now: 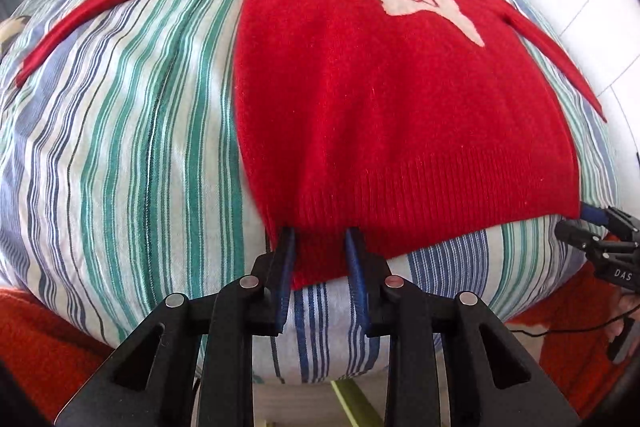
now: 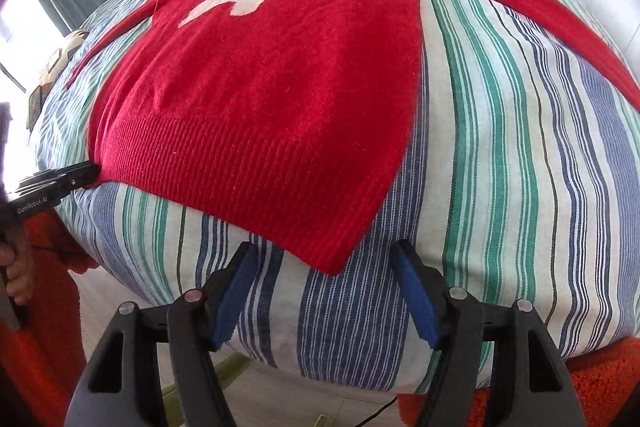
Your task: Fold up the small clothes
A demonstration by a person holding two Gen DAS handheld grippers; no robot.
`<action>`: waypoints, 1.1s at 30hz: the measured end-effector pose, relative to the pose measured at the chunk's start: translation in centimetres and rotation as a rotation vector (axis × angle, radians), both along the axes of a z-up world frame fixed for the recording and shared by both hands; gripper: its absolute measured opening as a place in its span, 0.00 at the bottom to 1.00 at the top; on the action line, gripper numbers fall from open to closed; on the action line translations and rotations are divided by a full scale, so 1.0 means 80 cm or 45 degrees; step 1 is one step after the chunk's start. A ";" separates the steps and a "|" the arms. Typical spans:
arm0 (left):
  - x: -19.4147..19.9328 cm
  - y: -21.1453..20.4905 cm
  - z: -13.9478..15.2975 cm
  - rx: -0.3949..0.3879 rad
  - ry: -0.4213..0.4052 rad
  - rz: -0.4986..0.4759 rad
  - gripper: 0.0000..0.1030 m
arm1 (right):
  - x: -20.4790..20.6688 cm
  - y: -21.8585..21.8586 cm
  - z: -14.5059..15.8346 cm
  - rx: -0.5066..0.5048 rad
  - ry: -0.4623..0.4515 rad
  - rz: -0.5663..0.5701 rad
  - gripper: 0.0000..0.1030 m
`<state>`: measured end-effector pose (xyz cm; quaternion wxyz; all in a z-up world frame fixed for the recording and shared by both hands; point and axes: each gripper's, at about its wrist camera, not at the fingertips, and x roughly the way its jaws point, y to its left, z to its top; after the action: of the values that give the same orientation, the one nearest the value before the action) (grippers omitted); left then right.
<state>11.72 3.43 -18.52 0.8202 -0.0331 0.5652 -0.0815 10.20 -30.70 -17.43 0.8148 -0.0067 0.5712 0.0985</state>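
While my left gripper (image 1: 320, 239) pinches the lower-left hem corner of the red sweater (image 1: 380, 87) spread flat on the striped bedcover (image 1: 140, 147), my right gripper (image 2: 324, 283), fingers spread, frames the other corner; it should close squarely before lifting both evenly.

I see a fuzzy red knit sweater (image 1: 380, 99) with ribbed hem, lying on a matt woven striped cotton bedsheet (image 1: 152, 131); my tools' bodies look matt black plastic.
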 end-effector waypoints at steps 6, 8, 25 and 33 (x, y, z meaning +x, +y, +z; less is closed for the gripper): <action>-0.002 0.002 0.000 -0.023 -0.010 0.004 0.27 | 0.000 0.009 0.000 -0.030 -0.007 0.022 0.73; -0.004 0.004 0.001 -0.032 -0.007 0.003 0.27 | 0.000 0.011 -0.001 -0.043 -0.008 0.030 0.74; -0.060 0.060 0.046 -0.142 -0.103 0.234 0.61 | -0.038 -0.060 0.081 0.122 -0.392 -0.327 0.74; -0.039 0.105 0.051 -0.079 -0.221 0.446 0.73 | -0.043 -0.131 0.075 0.215 -0.432 -0.678 0.74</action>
<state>8.58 11.85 -14.45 0.8661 -0.1490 0.4752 0.0428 6.76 -41.20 -11.40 0.8932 0.1942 0.3989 -0.0736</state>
